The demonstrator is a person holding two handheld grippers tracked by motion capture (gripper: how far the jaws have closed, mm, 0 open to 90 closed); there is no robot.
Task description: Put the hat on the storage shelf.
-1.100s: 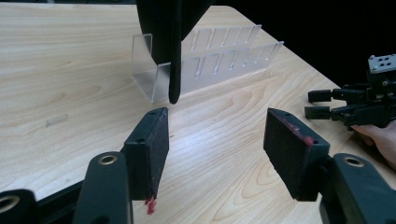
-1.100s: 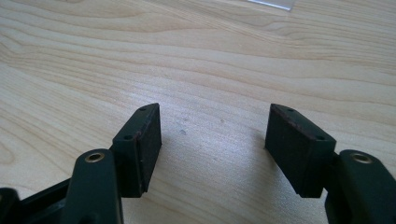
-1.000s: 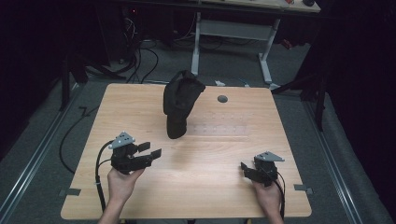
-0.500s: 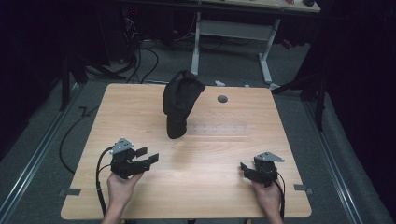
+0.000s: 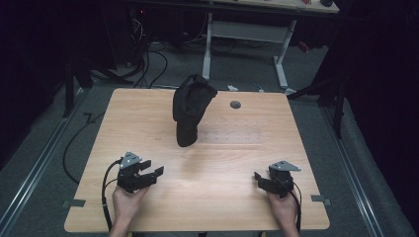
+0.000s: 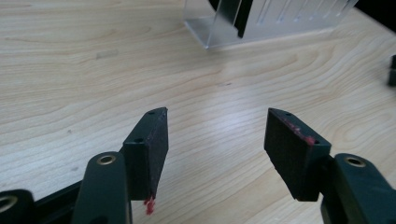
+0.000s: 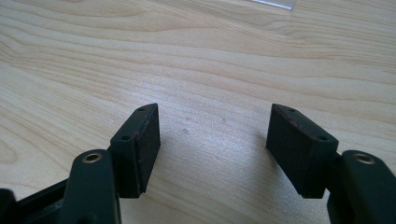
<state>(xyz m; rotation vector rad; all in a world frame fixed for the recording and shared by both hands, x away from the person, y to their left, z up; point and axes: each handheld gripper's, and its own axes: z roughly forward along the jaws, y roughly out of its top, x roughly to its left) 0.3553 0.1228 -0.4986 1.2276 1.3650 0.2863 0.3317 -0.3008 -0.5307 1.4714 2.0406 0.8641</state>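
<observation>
Left gripper (image 5: 148,173) lower and nearer the desk's near edge than a second ago; right gripper (image 5: 261,178) unmoved. Black cloth bag (image 5: 190,111) unchanged, standing upright on the desk (image 5: 247,158), toward its far side, well apart from both grippers. Small dark round mark (image 5: 235,104) just right of the bag. Left gripper near the near-left corner, pointing toward the bag's side of the desk; fingers (image 6: 154,149) apart, bare wood between them, red flecks on the pads. Right gripper near the near-right corner; fingers (image 7: 140,144) apart, bare wood between them. Clear plastic stand (image 6: 261,23) in the left gripper view, on the desk beyond the fingers, dark cloth inside it. Hands gripping both tools from the near edge; cables trailing back off the desk.
</observation>
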